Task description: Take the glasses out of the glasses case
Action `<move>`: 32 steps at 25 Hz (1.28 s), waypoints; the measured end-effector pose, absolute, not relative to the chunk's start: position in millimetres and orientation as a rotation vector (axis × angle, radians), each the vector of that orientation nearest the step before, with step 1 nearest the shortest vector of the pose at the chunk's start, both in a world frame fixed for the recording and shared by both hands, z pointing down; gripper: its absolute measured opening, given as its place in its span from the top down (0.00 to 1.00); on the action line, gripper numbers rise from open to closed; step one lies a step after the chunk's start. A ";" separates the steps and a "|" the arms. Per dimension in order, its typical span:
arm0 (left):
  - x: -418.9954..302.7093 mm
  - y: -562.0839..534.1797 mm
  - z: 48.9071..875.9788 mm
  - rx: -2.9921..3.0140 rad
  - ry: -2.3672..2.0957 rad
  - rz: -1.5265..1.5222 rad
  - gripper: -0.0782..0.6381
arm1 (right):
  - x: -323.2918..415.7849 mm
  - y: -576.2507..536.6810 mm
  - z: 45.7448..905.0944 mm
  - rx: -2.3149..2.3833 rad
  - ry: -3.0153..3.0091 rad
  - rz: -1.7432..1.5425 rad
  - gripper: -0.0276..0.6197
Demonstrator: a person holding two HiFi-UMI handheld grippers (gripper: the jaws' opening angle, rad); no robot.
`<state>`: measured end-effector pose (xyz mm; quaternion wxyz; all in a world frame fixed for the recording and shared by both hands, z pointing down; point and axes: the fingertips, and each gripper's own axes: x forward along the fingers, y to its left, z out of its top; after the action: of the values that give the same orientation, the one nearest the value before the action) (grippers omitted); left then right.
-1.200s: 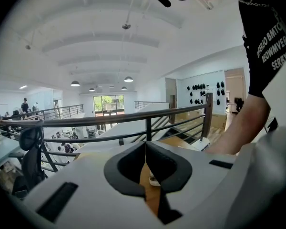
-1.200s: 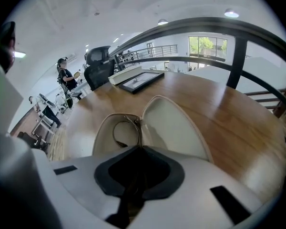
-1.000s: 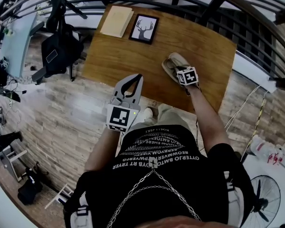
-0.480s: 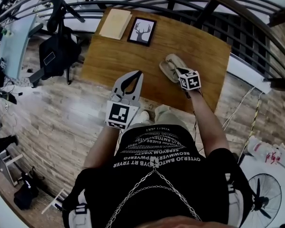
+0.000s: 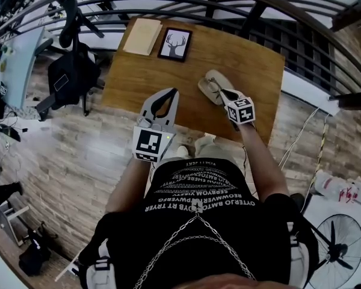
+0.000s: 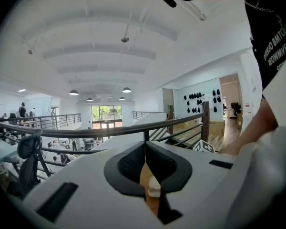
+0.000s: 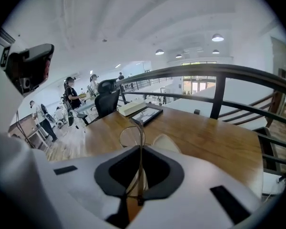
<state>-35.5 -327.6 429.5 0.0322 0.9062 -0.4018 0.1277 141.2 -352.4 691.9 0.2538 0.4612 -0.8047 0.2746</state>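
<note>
The beige glasses case [image 5: 209, 84] lies open on the wooden table [image 5: 150, 77], near its front right part. My right gripper [image 5: 224, 93] hovers just over the case's near end, shut on thin wire-rimmed glasses [image 7: 132, 136] that stick up past its tips. In the right gripper view the case [image 7: 168, 142] shows below and behind the right gripper [image 7: 141, 150]. My left gripper [image 5: 173, 91] hangs over the table's front edge, left of the case, shut and empty. In the left gripper view, wood and a pale bit of the case [image 6: 154, 186] show behind the left gripper [image 6: 145, 143].
A framed deer picture [image 5: 174, 44] and a pale notebook [image 5: 142, 36] lie at the table's far left. A metal railing [image 5: 277, 17] curves behind the table. An office chair [image 5: 72, 71] stands on the plank floor to the left.
My right gripper has lifted up off the case with the glasses in it. The left gripper has risen a little over the table's front edge.
</note>
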 end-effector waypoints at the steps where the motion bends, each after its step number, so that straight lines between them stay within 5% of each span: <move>1: -35.6 -326.3 429.0 2.791 -1.235 0.390 0.85 | 140.3 -349.6 685.4 1.267 -2.197 0.743 0.91; 32: -40.5 -288.3 371.1 2.896 -1.185 0.246 0.85 | 130.2 -270.0 419.6 1.626 -2.566 0.307 0.91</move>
<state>-40.5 -288.3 371.1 0.0013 0.9226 -0.3776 0.0783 130.2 -270.0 419.6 0.0442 0.5319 -0.8396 0.1004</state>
